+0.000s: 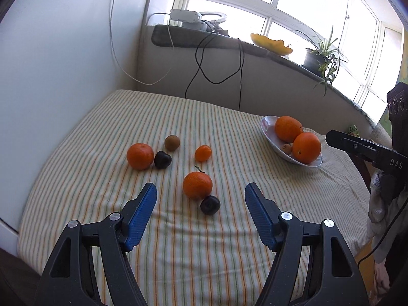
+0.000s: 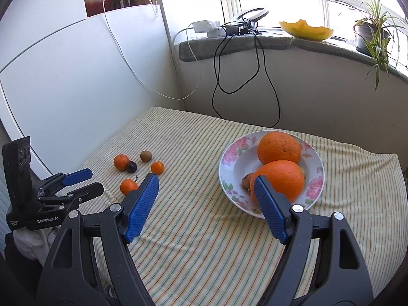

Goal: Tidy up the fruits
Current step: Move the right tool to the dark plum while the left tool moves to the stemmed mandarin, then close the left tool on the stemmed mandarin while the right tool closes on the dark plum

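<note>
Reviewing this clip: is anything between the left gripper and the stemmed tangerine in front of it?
Nothing visible blocks it. The left gripper is open and empty, and the stemmed tangerine lies on the striped cloth just beyond its fingertips. A dark plum touches the tangerine's near side and could get nudged.

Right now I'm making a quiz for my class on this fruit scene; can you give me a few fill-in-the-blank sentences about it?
1. The flowered plate holds ____ big oranges.
2. The mandarin with a stem touches a dark ____ in front of it.
3. The potted plant stands on the ____.
4. Both the left gripper and the right gripper hold ____.

Missing words: two; plum; windowsill; nothing
</note>
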A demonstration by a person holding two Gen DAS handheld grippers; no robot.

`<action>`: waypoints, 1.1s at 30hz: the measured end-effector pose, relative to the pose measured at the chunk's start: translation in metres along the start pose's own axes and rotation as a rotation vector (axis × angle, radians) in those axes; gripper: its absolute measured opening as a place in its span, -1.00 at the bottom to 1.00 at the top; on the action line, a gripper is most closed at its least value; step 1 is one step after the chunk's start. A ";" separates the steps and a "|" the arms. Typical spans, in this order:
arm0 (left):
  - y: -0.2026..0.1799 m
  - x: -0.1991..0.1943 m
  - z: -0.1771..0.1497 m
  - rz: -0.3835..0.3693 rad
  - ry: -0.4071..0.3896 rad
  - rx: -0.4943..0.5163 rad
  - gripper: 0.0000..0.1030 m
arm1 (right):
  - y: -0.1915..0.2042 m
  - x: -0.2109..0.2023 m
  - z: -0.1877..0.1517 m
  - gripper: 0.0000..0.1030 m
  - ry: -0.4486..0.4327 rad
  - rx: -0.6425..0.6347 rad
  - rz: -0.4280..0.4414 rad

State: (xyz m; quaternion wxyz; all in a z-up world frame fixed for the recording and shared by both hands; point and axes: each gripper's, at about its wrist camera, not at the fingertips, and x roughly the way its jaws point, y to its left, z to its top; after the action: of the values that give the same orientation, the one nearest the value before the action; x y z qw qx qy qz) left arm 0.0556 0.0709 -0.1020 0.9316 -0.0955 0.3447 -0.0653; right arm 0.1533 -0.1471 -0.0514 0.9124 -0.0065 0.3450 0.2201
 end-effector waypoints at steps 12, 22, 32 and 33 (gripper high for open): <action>0.037 -0.004 -0.011 0.003 0.021 -0.078 0.14 | 0.055 0.037 -0.012 0.55 0.077 -0.085 0.087; 0.034 0.008 -0.002 -0.073 0.033 -0.085 0.02 | 0.092 0.076 -0.032 0.17 0.164 -0.165 0.177; 0.030 0.036 0.008 -0.143 0.088 -0.090 -0.17 | 0.122 0.106 -0.051 -0.20 0.222 -0.260 0.221; 0.029 0.039 0.009 -0.148 0.095 -0.086 -0.17 | 0.124 0.109 -0.051 -0.21 0.225 -0.264 0.221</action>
State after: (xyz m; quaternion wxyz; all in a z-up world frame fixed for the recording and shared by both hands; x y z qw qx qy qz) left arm 0.0921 0.0927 -0.1264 0.9017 -0.1576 0.3832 -0.1233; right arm 0.1433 -0.0007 -0.1418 0.8295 -0.1130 0.4117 0.3601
